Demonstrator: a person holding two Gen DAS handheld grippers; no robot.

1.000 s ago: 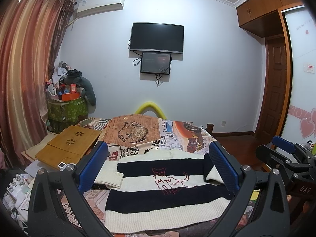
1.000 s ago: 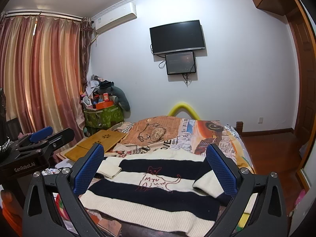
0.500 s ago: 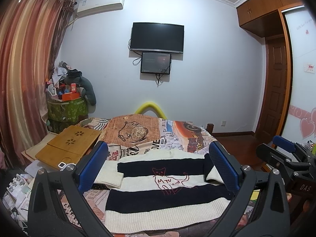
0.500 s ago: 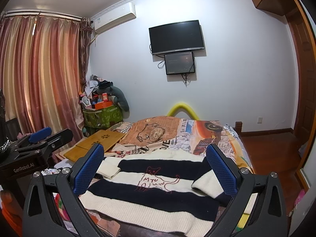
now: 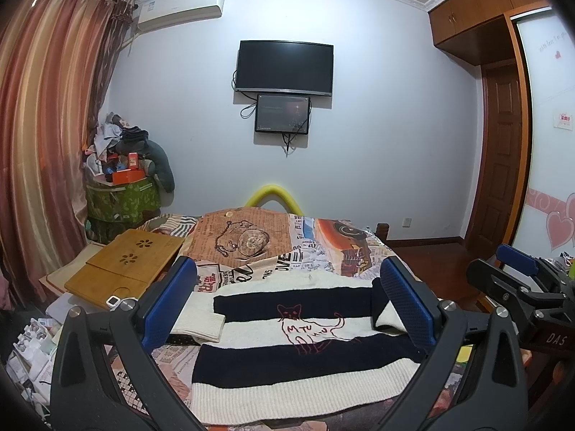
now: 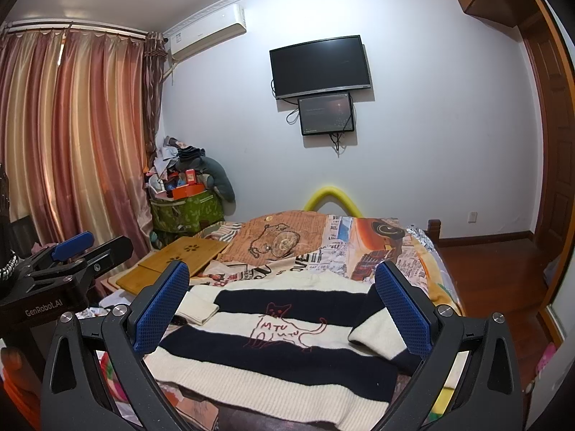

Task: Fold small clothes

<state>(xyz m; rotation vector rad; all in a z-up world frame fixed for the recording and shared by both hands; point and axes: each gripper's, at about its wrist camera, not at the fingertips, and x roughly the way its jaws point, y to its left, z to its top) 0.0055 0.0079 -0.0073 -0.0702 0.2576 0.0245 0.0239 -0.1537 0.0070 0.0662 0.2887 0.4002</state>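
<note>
One small sweater lies spread flat on the bed, close to the near edge, its hem toward the grippers. It carries two dark bands and three cream ones, with a single red outline cat stitched in the middle. Both sleeves are folded inward: one cream cuff rests at the left edge of the garment, the other lies over the right side.

Two grippers hover above the near edge of the bed, neither touching the cloth. The left gripper has its two blue-padded fingers spread wide, the sweater's body showing between them. The right gripper is likewise spread wide, with nothing between its fingers. Each shows at the side of the other's view.

At the far left corner of the bed sits one wooden lap tray with two flower cut-outs. Behind it stands one green storage bin heaped with clutter. On the wall hang two screens: a large television and a smaller monitor just below it, with one air conditioner to the upper left. One yellow foam arch peeks over the far edge.
</note>
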